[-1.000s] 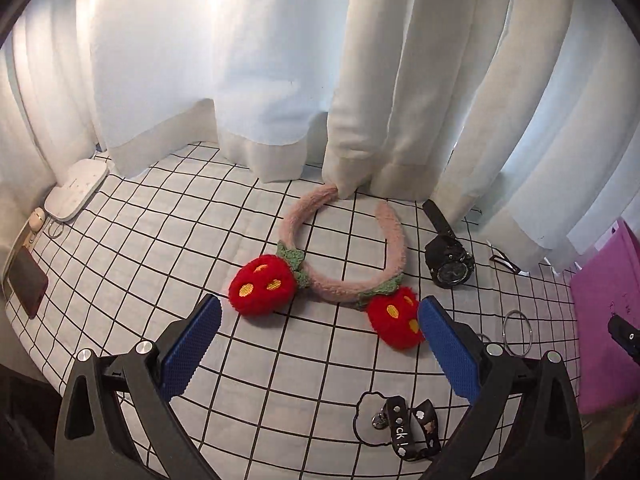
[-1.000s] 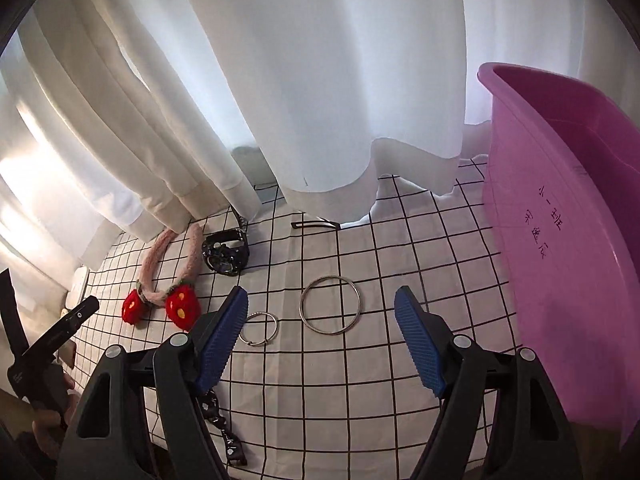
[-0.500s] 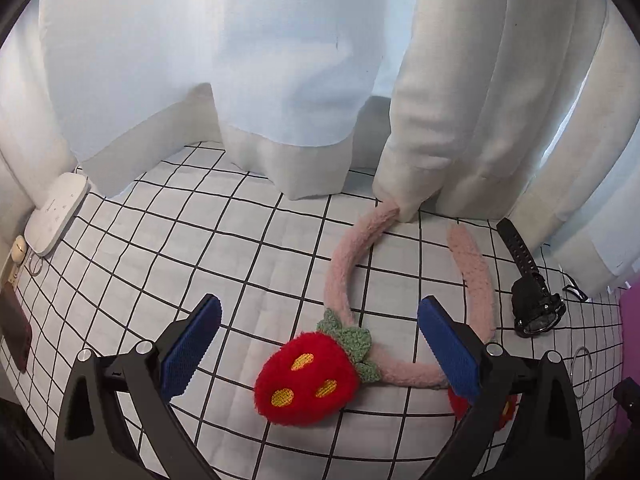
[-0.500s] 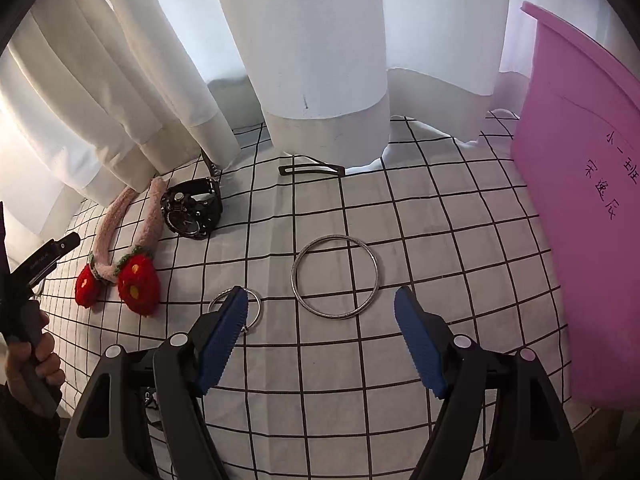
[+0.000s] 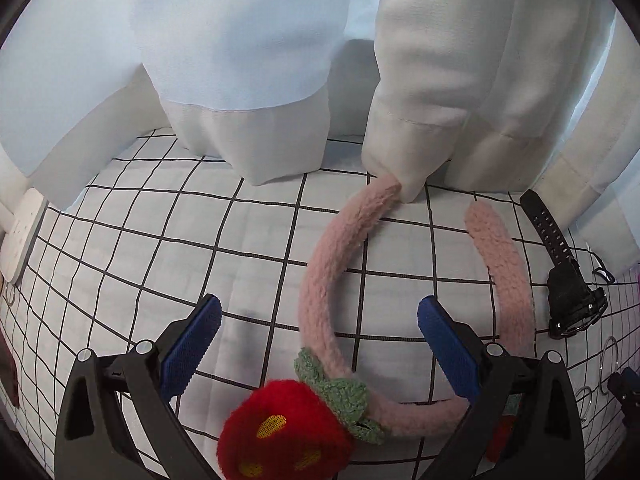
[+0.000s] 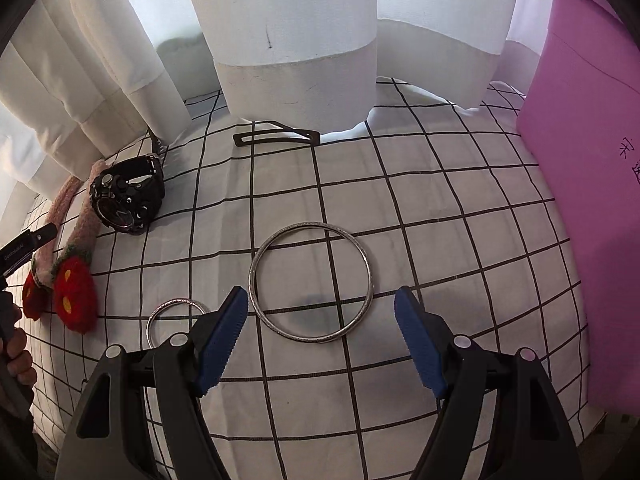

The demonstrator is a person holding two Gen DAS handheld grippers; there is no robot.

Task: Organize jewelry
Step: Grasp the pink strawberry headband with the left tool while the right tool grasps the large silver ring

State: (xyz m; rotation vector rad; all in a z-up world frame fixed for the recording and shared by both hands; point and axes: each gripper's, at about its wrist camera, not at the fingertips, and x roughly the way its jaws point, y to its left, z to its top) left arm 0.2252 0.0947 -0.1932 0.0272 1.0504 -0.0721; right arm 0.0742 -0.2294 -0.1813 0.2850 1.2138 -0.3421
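Observation:
A fuzzy pink headband [image 5: 320, 276] with red strawberry pompoms [image 5: 284, 428] lies on the checked cloth. My left gripper [image 5: 320, 344] is open and low over it, its jaws on either side of the band's left arm. My right gripper [image 6: 320, 336] is open just above a large silver bangle [image 6: 311, 282]. A smaller silver ring [image 6: 168, 314] lies left of it. A black watch [image 6: 128, 196] and a dark hair clip [image 6: 276, 137] lie farther back. The headband also shows in the right wrist view [image 6: 76, 284].
A pink bin [image 6: 592, 168] stands at the right. White curtains [image 5: 248, 60] hang along the back edge. A white device [image 5: 20, 220] lies at the far left. The watch [image 5: 568, 292] and rings [image 5: 610, 360] show right of the headband.
Both grippers moved forward and down. The left one closed in on the headband, the right one on the large bangle. Both stayed open.

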